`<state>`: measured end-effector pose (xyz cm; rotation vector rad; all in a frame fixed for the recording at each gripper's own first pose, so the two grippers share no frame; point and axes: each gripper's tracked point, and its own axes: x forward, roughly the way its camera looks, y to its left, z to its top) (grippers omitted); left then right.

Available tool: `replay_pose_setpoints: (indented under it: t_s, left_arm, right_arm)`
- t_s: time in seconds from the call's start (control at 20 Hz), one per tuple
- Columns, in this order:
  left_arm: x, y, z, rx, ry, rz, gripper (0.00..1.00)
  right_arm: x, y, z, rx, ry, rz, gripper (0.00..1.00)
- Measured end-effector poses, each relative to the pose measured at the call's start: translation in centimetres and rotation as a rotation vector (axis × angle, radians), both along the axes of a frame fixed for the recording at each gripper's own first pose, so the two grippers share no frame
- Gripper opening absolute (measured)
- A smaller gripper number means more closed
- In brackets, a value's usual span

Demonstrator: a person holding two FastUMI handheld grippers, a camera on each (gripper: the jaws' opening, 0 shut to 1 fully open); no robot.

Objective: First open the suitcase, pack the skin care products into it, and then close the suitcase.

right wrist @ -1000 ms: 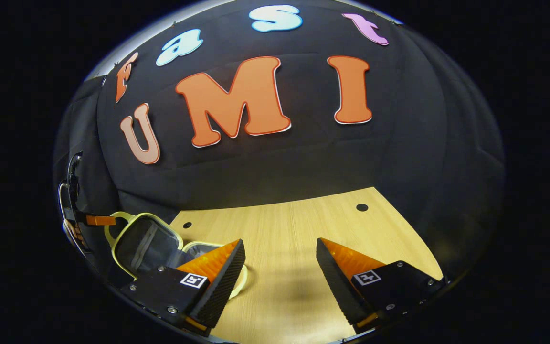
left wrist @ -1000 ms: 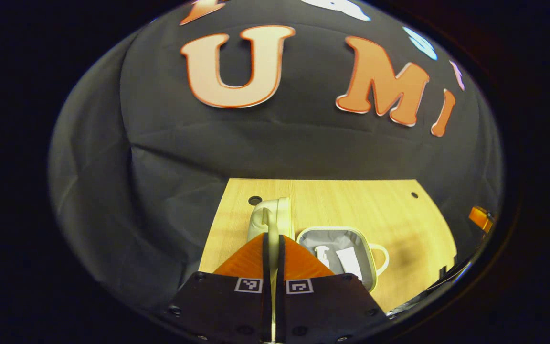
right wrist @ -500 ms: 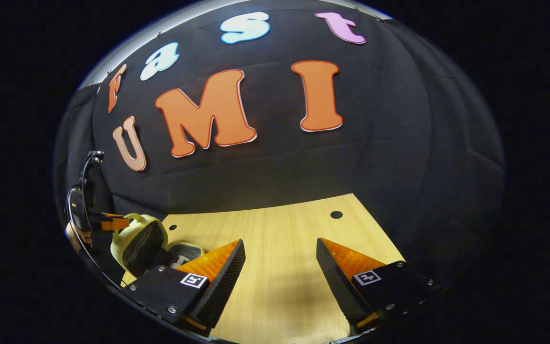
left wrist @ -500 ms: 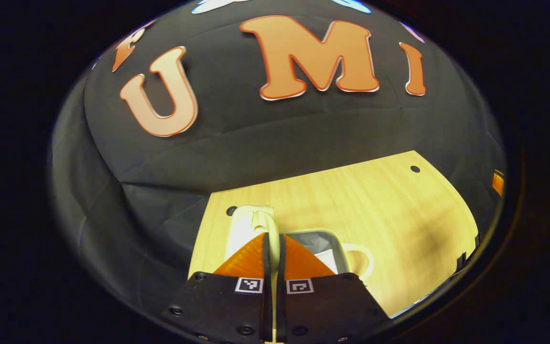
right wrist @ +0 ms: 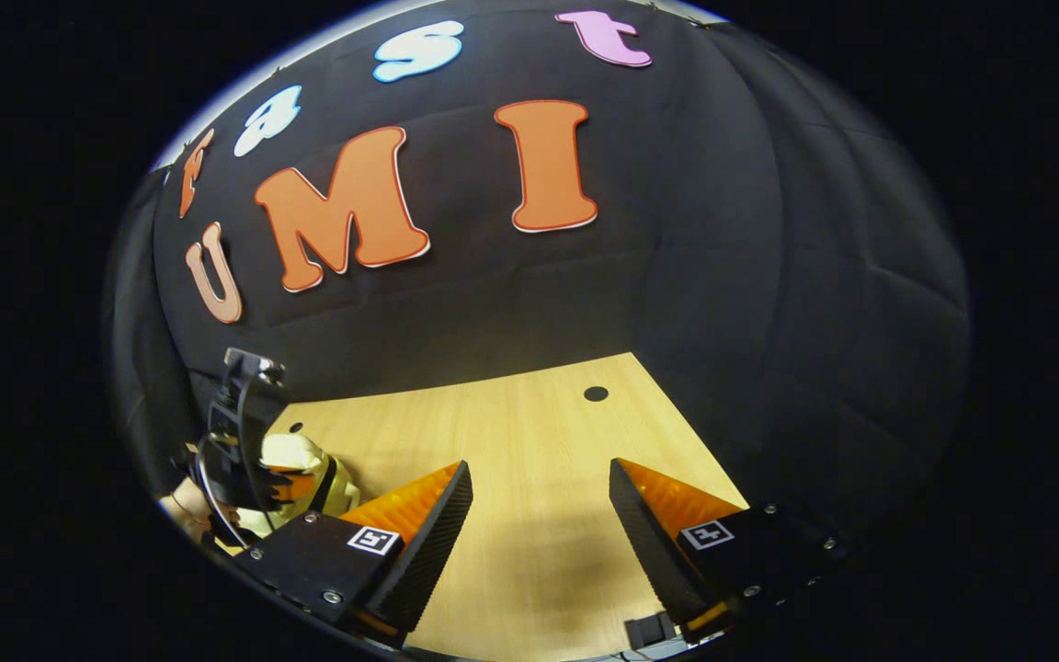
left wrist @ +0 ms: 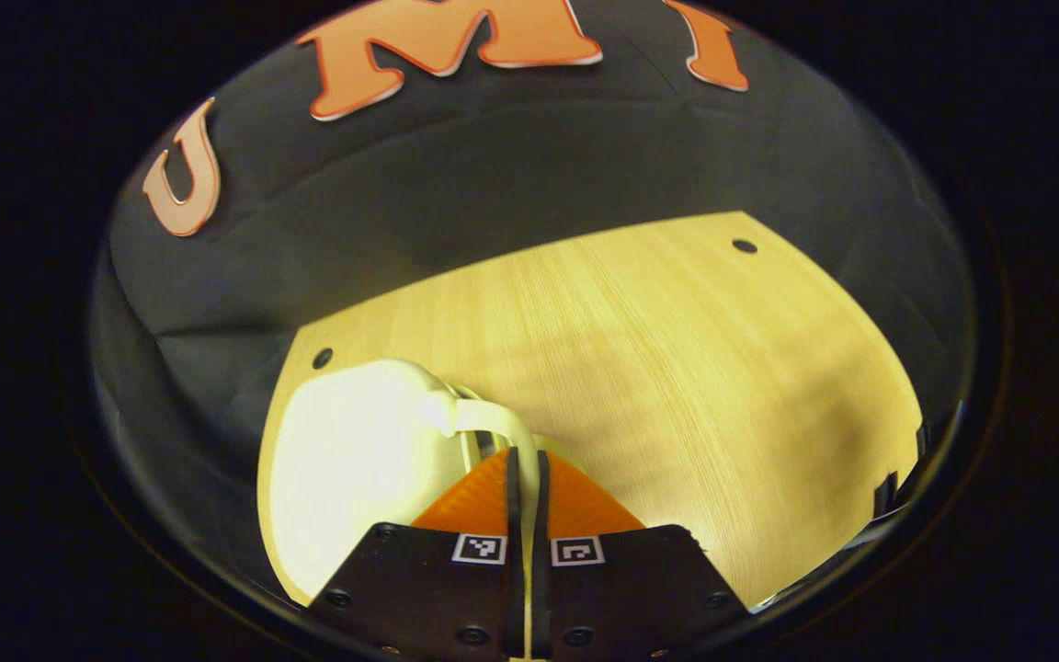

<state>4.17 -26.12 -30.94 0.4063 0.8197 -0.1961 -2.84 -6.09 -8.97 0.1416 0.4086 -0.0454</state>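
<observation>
While left tool [left wrist: 524,469] pinches suitcase handle [left wrist: 483,421] — right tool [right wrist: 539,496] gapes.

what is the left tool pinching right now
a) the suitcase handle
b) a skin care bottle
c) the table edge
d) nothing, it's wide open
a: in the left gripper view the left tool has its fingers closed on the pale handle of the cream suitcase, whose lid is down on the table.

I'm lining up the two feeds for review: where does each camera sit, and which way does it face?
Left gripper view: rides the left gripper, looking down its fingers, shut on the handle of the cream suitcase.
Right gripper view: rides the right gripper, open above the table, with the left gripper and a hand at far left.
Shared: suitcase, table, booth wall.
</observation>
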Motion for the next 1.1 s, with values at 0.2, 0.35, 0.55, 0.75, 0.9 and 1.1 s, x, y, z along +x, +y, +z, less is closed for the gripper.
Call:
replay_pose_setpoints:
  t_s: [0.2,0.35,0.55,0.75,0.9,1.1]
  left_arm:
    - [0.6,-0.1,-1.9,0.057,-0.018,0.024,0.04]
    - [0.1,-0.4,-1.7,0.061,-0.018,0.037,0.04]
    - [-0.1,-0.7,-1.7,0.027,0.004,0.031,0.12]
    - [-1.0,-1.3,-1.5,-0.09,0.088,0.047,0.2]
    - [-0.6,-1.7,1.0,-0.121,0.055,0.008,0.56]
    - [0.7,-1.9,8.2,-0.193,-0.097,-0.028,0.93]
  right_arm:
    - [-0.1,-0.6,-2.3,-0.009,0.05,-0.008,0.95]
    - [0.0,-0.3,-2.5,-0.02,0.053,-0.001,0.96]
    - [0.5,1.6,-2.9,-0.019,0.079,0.041,0.96]
    - [1.7,4.0,-4.1,-0.007,0.121,0.063,0.96]
    - [2.7,5.4,-3.4,-0.013,0.115,0.054,0.96]
    - [3.6,6.7,0.7,-0.03,0.037,0.055,0.96]
